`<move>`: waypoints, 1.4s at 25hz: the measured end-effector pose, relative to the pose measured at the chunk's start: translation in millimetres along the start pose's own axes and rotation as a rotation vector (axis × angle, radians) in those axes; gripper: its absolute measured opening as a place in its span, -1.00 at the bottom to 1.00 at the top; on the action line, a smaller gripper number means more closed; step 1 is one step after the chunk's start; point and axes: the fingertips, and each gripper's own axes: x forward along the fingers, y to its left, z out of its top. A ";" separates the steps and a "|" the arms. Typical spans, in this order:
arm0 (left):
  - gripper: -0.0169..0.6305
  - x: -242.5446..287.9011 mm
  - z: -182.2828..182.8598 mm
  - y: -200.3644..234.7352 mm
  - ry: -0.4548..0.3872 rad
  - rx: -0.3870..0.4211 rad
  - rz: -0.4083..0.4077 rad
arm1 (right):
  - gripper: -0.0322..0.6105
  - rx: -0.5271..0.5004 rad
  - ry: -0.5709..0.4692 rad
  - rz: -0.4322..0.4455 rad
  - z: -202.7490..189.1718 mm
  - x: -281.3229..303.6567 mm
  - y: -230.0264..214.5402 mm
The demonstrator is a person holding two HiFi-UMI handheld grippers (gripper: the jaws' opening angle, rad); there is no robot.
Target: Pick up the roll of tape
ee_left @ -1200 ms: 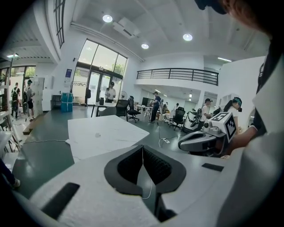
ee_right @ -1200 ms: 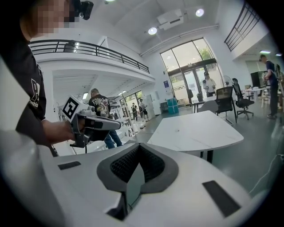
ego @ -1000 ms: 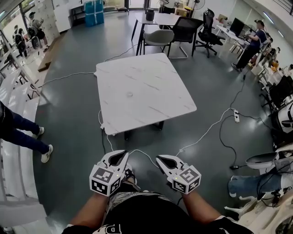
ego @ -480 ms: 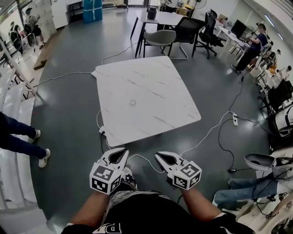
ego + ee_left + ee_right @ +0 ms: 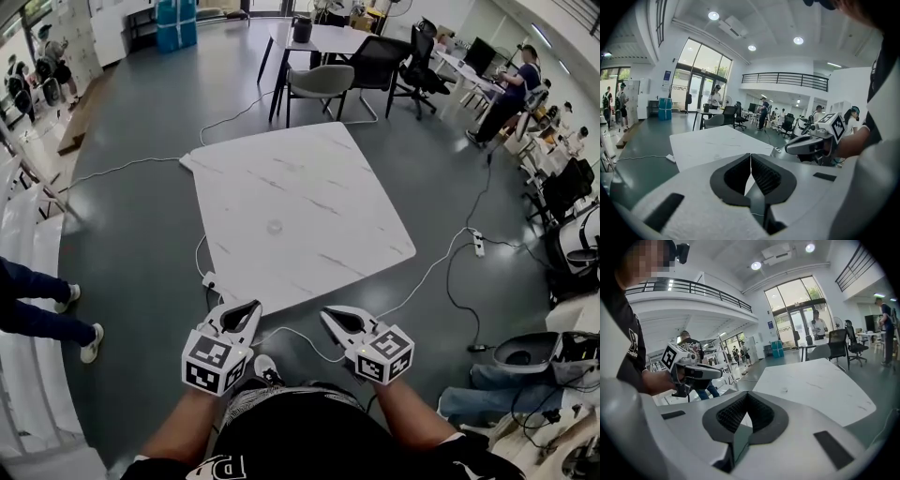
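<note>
On the table's middle: the roll of tape [image 5: 274,226], a small pale see-through ring, lies flat on the white marble-patterned square table [image 5: 328,178], well apart from both grippers.
Short of the table's near edge: the left gripper [image 5: 253,306] and the right gripper [image 5: 326,313], white with black-lined jaws, are held side by side over the grey floor [image 5: 141,234], both pointing toward the table.
Left gripper jaws: pressed together at the tips, with nothing between the black ribbed pads.
Right gripper jaws: tips touching in the same way, and nothing is held.
Marker cubes: one sits on the back of each gripper, on the side away from the table.
Floor by the table's near edge: a thin white cable [image 5: 281,330] loops between the table and the grippers; it leads from a white plug block [image 5: 210,279] near the table's left corner.
Right of the table: a white power strip [image 5: 477,246] lies on the floor, on another white cable.
Beyond the table's far side: a grey shell chair [image 5: 319,82] and a black office chair [image 5: 375,58] stand at a second white table.
Left of the table: a person's legs in dark trousers [image 5: 37,314].
</note>
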 end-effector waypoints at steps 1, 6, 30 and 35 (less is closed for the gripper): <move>-0.89 0.8 0.1 5.4 0.001 0.002 0.000 | -0.89 -0.003 -0.003 -0.005 1.6 3.6 -0.9; -0.89 4.8 1.2 26.0 0.005 0.018 -0.011 | -0.89 -0.030 -0.018 -0.034 11.4 18.9 -6.6; -0.89 32.7 12.8 56.9 -0.009 -0.011 0.060 | -0.89 -0.088 0.020 0.004 28.6 45.4 -43.8; -0.89 44.6 16.9 67.0 0.000 -0.020 0.084 | -0.89 -0.084 0.026 0.025 33.7 56.4 -58.7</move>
